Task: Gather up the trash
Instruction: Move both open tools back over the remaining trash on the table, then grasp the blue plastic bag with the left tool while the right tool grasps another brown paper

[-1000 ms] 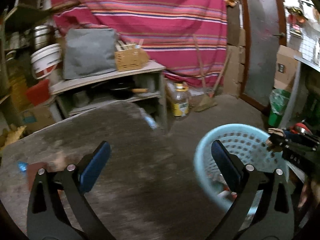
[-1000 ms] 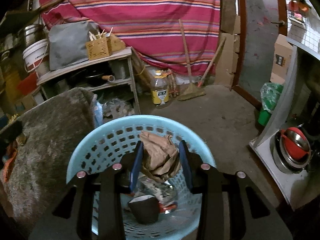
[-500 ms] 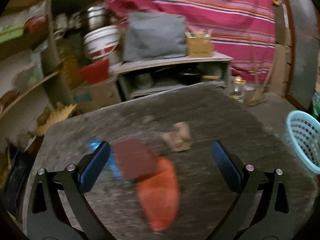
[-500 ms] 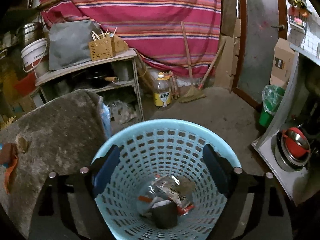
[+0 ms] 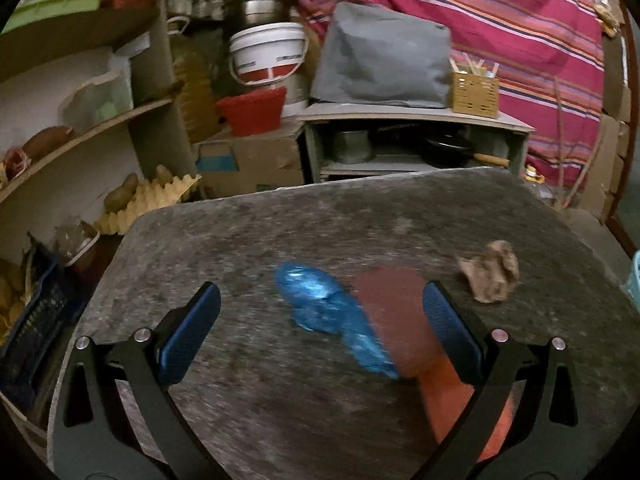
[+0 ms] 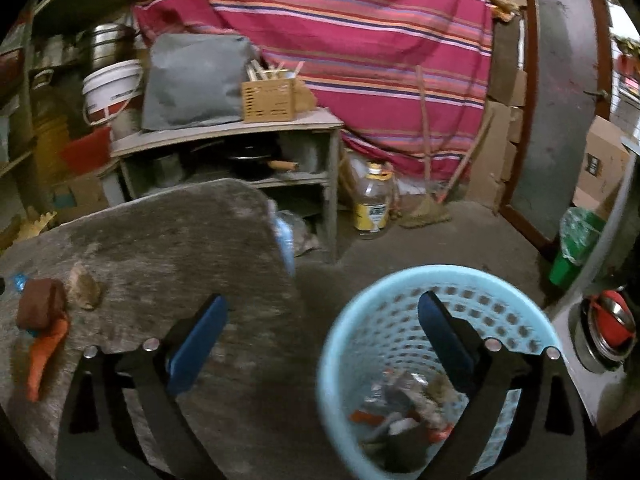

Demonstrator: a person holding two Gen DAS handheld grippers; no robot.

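On the grey table lie a shiny blue wrapper, a brown and orange packet overlapping it, and a crumpled brown paper to the right. My left gripper hangs open over the blue wrapper, nothing between its fingers. In the right wrist view the light blue basket stands on the floor beside the table, with several bits of trash at its bottom. My right gripper is over the basket's left rim, its jaws still opening and empty. The packet and brown paper show at far left.
Curved shelves with clutter stand left of the table. Behind it are a low grey shelf unit, a white bucket and a striped red cloth. On the floor are a bottle, a broom and a green bin.
My right gripper let go of the crumpled brown paper into the basket, opened wide and slid left towards the table. My left gripper swung left from the basket to over the trash on the table.
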